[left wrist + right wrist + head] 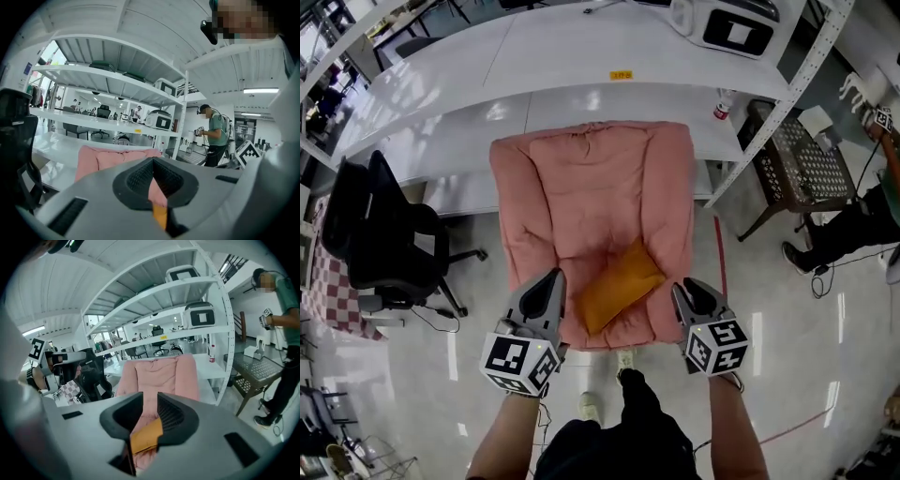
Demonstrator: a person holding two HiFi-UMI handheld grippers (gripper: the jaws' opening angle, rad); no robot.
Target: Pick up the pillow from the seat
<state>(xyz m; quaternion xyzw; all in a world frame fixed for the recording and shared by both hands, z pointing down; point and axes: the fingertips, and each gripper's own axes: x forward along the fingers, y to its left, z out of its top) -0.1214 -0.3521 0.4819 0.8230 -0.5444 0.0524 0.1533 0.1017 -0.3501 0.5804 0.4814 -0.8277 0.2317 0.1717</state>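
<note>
An orange pillow [619, 286] lies tilted on the front of a pink padded seat [581, 187]. My left gripper [551, 279] hovers at the seat's front left edge, beside the pillow and apart from it; its jaws meet at the tips. At the seat's front right corner hangs my right gripper [680, 289], just right of the pillow. In the right gripper view the right gripper [150, 397] stands open by a narrow gap with nothing pressed between its pads, and the pillow [146, 437] shows beyond it. The left gripper view shows the left gripper [153, 161] shut, an orange sliver of pillow [160, 215] below.
A black office chair [380, 234] stands left of the seat. White shelving [581, 56] runs behind it, with an appliance [727, 23] on top. At the right are a dark mesh chair [811, 169] and another person [853, 225]. My own feet [623, 361] are at the seat's front.
</note>
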